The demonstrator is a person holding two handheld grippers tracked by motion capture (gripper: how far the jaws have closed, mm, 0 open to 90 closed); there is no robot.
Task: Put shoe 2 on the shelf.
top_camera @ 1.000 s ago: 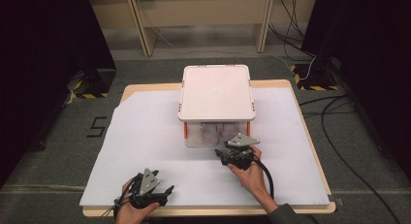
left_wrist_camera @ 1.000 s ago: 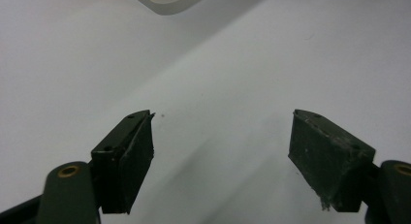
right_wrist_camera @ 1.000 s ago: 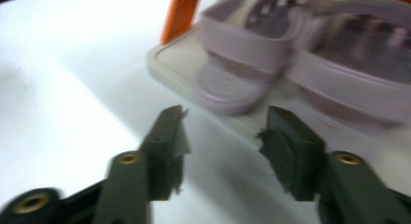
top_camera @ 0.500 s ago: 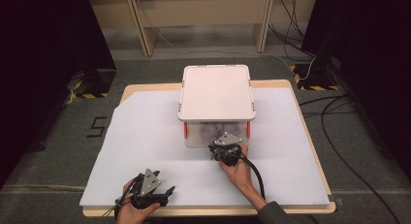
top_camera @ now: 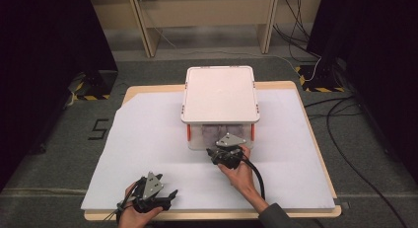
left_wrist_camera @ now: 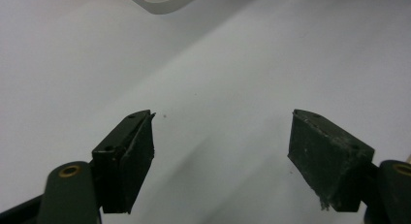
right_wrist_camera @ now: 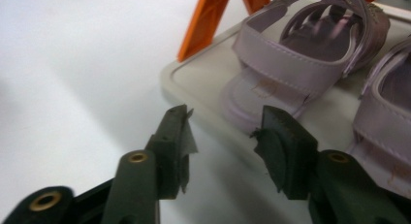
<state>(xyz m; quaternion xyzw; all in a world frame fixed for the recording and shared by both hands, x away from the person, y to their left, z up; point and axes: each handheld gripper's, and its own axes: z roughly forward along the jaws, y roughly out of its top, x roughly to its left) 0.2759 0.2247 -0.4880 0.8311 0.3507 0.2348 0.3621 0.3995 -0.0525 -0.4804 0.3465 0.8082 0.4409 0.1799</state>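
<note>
A: Where's the box?
B: The clear storage box (top_camera: 220,134), white lid (top_camera: 219,93) on, stands mid-table on the white sheet (top_camera: 143,139), lilac sandals (right_wrist_camera: 300,64) inside.
A: And the right gripper (top_camera: 227,153)?
B: At the box's near wall, jaws just opening, parted, gripping nothing.
A: The left gripper (top_camera: 153,196)?
B: Near the table's front edge, well apart from the box, jaws wide over bare sheet.

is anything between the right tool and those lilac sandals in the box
Yes: the clear box wall. The sandals sit inside the lidded box; the right tool, jaws apart and just opening, is at its near side.
</note>
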